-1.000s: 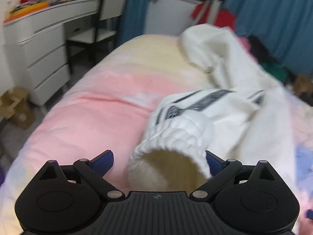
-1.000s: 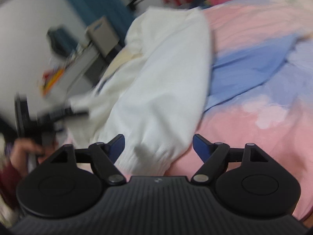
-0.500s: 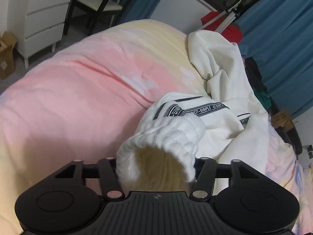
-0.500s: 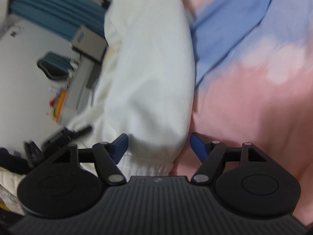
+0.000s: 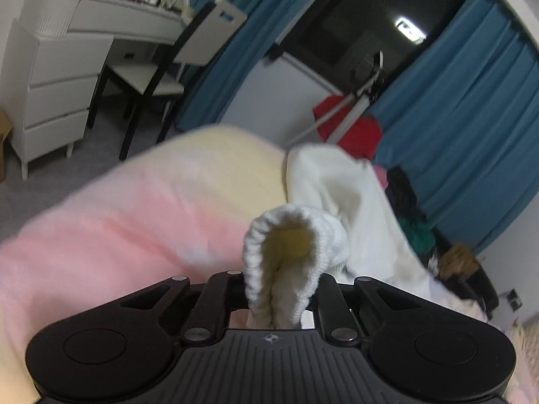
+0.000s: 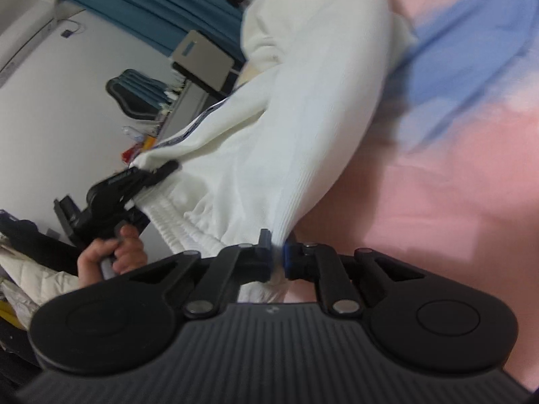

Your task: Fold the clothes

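A white sweatshirt (image 5: 353, 198) with a striped band lies across the pink and blue bed cover (image 5: 134, 222). My left gripper (image 5: 281, 289) is shut on its ribbed cuff (image 5: 293, 245), which bulges up between the fingers. My right gripper (image 6: 278, 257) is shut on the ribbed hem of the sweatshirt (image 6: 303, 128) and holds it lifted off the bed cover (image 6: 454, 175). The left gripper (image 6: 148, 178) also shows in the right wrist view, gripping the far end of the hem, with the hand that holds it below.
A white dresser (image 5: 57, 77) and a black chair (image 5: 161, 77) stand to the left of the bed. Blue curtains (image 5: 471, 118) hang behind. Red cloth on a stand (image 5: 350, 128) and dark clothes (image 5: 407, 202) lie past the bed's far right.
Both grippers have closed on the sweatshirt, the left on the cuff and the right on the hem. Both have lifted and tilted, and the garment now hangs stretched between them.
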Tool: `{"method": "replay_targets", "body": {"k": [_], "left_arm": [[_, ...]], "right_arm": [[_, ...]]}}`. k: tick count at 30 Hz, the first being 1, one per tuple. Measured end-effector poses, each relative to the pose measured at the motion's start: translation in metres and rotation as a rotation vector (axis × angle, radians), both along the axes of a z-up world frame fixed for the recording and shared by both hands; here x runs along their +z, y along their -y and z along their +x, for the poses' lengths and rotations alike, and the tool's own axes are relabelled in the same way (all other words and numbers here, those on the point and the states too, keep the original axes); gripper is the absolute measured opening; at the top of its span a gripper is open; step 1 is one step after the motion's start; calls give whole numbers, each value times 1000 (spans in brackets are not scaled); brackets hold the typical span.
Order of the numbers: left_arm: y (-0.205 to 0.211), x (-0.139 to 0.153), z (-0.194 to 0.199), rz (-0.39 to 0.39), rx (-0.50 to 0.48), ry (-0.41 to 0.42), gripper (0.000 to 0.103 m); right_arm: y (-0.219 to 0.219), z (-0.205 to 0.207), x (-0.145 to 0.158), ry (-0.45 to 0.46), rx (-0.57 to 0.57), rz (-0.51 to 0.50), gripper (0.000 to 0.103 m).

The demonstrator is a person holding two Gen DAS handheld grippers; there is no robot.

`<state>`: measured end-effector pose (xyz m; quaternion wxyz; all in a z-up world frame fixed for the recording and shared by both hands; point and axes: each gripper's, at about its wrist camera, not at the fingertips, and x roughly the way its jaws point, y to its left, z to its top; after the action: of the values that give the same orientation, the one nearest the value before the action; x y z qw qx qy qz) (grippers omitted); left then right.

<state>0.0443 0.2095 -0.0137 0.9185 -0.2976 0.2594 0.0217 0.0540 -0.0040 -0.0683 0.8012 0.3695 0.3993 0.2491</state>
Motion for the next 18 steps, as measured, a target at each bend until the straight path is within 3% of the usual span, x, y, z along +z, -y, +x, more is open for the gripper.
{"method": "replay_targets", "body": {"k": [5, 10, 13, 18], "left_arm": [[-45, 46, 46, 73, 45, -9, 12], [-90, 75, 106, 302, 151, -3, 12], [-111, 55, 152, 376, 214, -61, 12], [-124, -15, 204, 384, 190, -195, 14]], "right_arm": [[-71, 25, 1, -15, 77, 95, 7], [-165, 66, -6, -21, 188, 222, 7], [-217, 96, -20, -32, 243, 255, 7], [-262, 124, -53, -62, 286, 166, 7]]}}
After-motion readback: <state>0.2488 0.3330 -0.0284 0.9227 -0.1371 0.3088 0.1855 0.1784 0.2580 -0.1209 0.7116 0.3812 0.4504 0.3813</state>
